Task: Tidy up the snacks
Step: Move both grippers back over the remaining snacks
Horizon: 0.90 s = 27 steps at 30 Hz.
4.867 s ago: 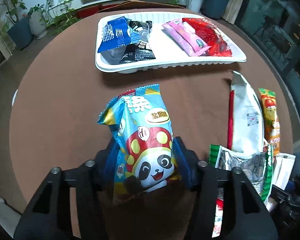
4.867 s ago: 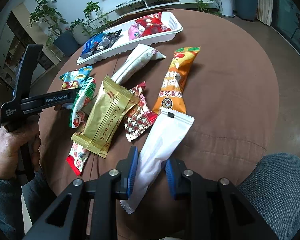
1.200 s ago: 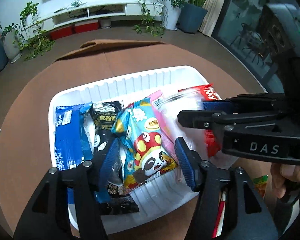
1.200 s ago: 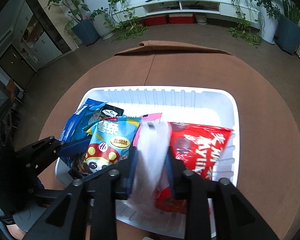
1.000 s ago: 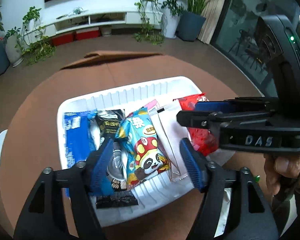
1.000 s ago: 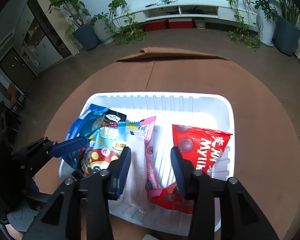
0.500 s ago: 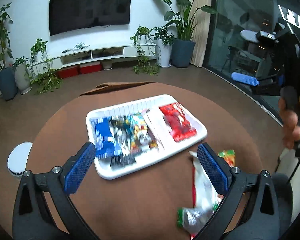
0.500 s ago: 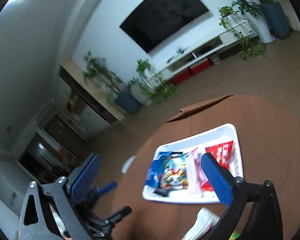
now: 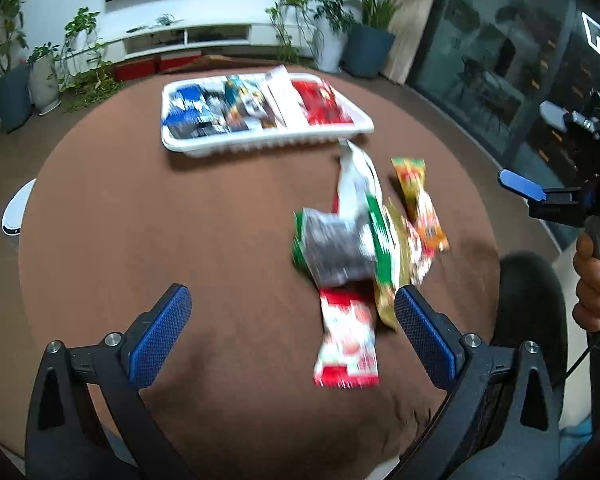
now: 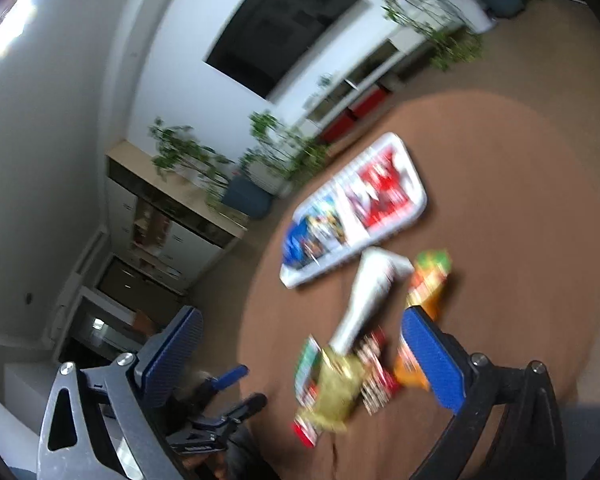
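Through my left wrist camera, the white tray sits at the far side of the round brown counter. It holds a row of packets: a blue packet at the left end, a dark one beside it, a panda packet, a white packet and a red packet at the right end. Nearer to me a loose heap of snacks lies on the counter, well apart from the tray: a green-edged packet, a long white pack, an orange stick pack, a gold packet and a red-and-white packet. My left gripper has its fingers spread as wide as they go, having just been opening, with nothing between them. My right hand shows at the right edge, gripping its handle.

Through my right wrist camera, blurred and tilted, the same tray lies beyond the heap, with the red packet at one end and the blue packet at the other. The orange stick pack and gold packet lie below it. My right gripper stands wide open, its fingers having just eased in slightly, holding nothing. The left gripper shows at lower left.
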{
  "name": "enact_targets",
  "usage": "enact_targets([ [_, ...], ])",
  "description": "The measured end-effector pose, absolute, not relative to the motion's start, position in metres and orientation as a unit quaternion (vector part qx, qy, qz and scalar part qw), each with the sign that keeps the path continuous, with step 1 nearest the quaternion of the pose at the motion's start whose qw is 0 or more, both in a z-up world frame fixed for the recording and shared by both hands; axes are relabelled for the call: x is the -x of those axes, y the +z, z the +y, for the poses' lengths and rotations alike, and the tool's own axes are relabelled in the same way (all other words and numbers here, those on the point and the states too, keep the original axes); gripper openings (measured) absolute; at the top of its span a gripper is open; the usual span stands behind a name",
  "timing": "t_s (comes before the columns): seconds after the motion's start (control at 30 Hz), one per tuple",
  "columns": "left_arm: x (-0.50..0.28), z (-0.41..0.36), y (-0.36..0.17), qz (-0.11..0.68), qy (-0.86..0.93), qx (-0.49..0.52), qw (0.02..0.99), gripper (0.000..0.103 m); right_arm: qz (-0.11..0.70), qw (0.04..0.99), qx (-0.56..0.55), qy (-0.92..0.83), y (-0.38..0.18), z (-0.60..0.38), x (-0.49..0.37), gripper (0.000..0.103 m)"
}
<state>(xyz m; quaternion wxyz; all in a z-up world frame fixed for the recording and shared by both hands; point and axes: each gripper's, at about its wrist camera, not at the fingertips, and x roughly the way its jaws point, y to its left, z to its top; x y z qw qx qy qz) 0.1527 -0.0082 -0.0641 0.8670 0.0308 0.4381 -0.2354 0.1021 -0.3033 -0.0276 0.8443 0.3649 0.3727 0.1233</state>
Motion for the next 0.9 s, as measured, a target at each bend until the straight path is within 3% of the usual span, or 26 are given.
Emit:
enact_targets([
  [0.37, -0.141, -0.034, -0.084, 0.457, -0.235, -0.095, 0.853, 0.102, 0.425, 0.846, -0.312, 0.08, -0.061, -0.275, -0.068, 0.096],
  [0.43, -0.142, -0.037, -0.088, 0.464, -0.237, -0.099, 0.848, 0.099, 0.425, 0.845, -0.313, 0.081, -0.062, -0.275, -0.067, 0.095],
  [0.57, -0.147, -0.038, -0.094, 0.476, -0.236, -0.102, 0.841, 0.082, 0.425, 0.849, -0.306, 0.076, -0.06, -0.274, -0.066, 0.095],
  [0.9, -0.156, -0.049, -0.109, 0.499, -0.24, -0.123, 0.824, 0.081, 0.436, 0.855, -0.273, 0.063, -0.058, -0.268, -0.066, 0.093],
])
